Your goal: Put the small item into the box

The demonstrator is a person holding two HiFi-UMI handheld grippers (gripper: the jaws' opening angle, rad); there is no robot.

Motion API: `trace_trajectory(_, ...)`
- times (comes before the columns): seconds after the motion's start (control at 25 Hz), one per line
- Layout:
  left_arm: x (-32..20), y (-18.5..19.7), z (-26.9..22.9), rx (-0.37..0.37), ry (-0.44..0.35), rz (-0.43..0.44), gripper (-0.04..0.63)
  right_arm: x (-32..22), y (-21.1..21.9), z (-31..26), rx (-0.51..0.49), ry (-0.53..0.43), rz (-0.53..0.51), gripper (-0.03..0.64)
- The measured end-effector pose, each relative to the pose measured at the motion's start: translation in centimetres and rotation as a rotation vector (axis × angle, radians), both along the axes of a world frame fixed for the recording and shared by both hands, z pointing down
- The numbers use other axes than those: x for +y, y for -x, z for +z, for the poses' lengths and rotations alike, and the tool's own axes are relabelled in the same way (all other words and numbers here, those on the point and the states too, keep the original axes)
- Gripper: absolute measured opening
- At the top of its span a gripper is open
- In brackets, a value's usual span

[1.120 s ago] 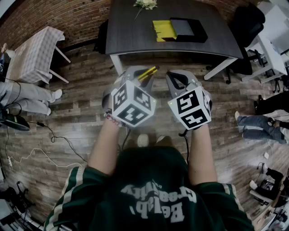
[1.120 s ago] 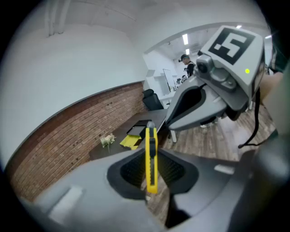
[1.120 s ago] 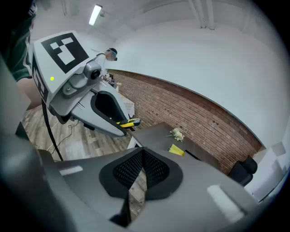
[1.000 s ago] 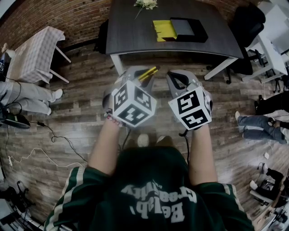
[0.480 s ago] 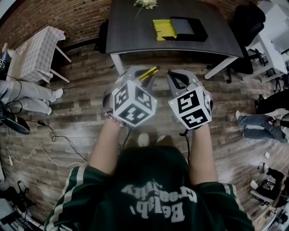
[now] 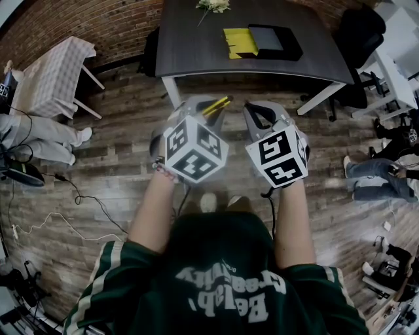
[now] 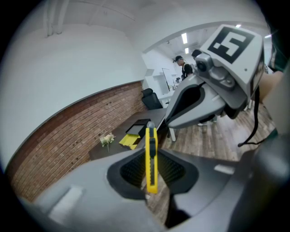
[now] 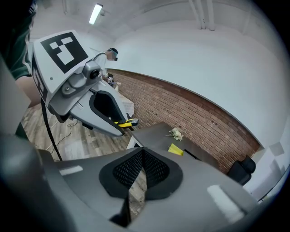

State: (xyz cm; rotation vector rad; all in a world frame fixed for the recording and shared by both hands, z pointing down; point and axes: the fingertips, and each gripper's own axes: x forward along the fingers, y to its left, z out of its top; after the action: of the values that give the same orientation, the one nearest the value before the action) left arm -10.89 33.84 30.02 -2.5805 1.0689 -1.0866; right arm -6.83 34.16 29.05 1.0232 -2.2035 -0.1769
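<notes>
- One black box (image 6: 278, 42) sits open on the dark table (image 6: 196, 46), well apart from both grippers. Its inside reads as plain grey from the head view.
- A flat yellow piece (image 6: 239, 42) lies against the box's left side. Lid or sheet, I cannot tell.
- The small item is a yellow utility knife (image 7: 151, 174), and it is up in the air, not in the box. The left gripper (image 7: 152, 154) has its jaws clamped on it, and the knife's end pokes out past the jaw tips towards the table.
- The right gripper (image 8: 143, 154) is alongside, jaws brought together at the tips with nothing between them.
- Both grippers are held over the wooden floor (image 6: 118, 176), short of the table's near edge.
- A bunch of pale flowers (image 6: 213, 5) is cut off by the top edge of the head view.
- Legs of seated people (image 6: 39, 141) show at the left and right edges, with the rest out of frame.
- The count: two grippers, one knife, one box, one yellow piece, one bunch of flowers, one dark table.
</notes>
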Motion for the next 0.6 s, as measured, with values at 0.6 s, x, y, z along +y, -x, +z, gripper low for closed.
trace_trajectory(0.6,-0.52,0.54,-0.01,0.002,0.001,0.004,0.071,-0.5,0.69,-0.1,0.01,-0.006,-0.003,0.006)
